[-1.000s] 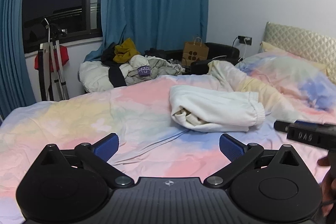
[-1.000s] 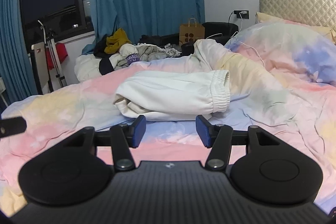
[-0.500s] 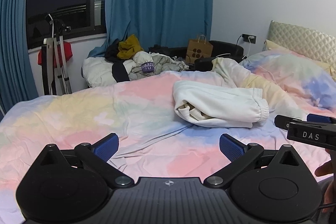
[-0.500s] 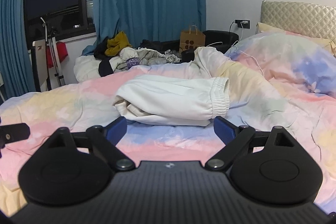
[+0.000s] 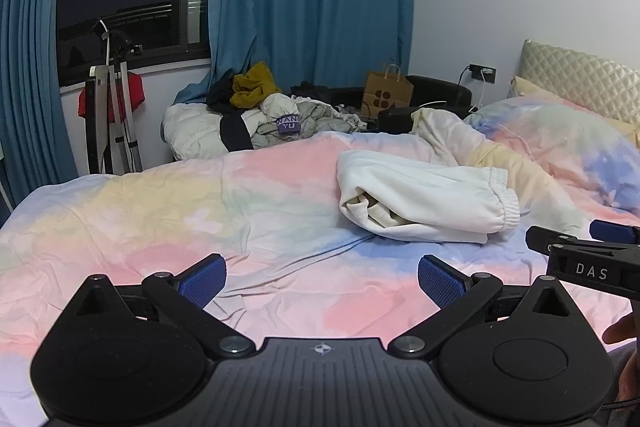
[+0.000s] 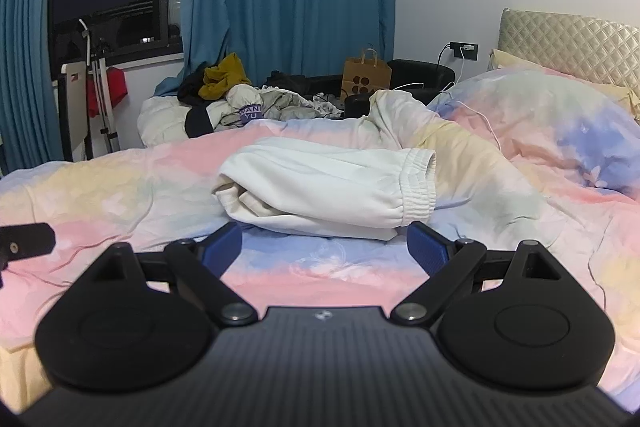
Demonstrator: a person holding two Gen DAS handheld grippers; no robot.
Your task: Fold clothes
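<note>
A white folded garment (image 6: 328, 187) with an elastic cuff on its right end lies on the pastel duvet (image 6: 120, 195) in the middle of the bed. My right gripper (image 6: 324, 247) is open just in front of the garment's near edge, with nothing between its blue pads. In the left wrist view the same garment (image 5: 424, 203) lies ahead and to the right. My left gripper (image 5: 322, 283) hovers open over bare duvet (image 5: 160, 219), well short of the garment. One left finger (image 6: 24, 247) shows at the right view's left edge.
A heap of loose clothes (image 5: 280, 119) sits beyond the bed's far side, beside a brown paper bag (image 5: 386, 95). A bunched duvet and pillow (image 6: 560, 131) rise at the right below the quilted headboard (image 6: 568, 47). A rack (image 5: 112, 115) stands by the curtained window.
The right gripper's jaws have spread from a narrow gap to wide open. The garment lies as before and the left gripper stays open in place.
</note>
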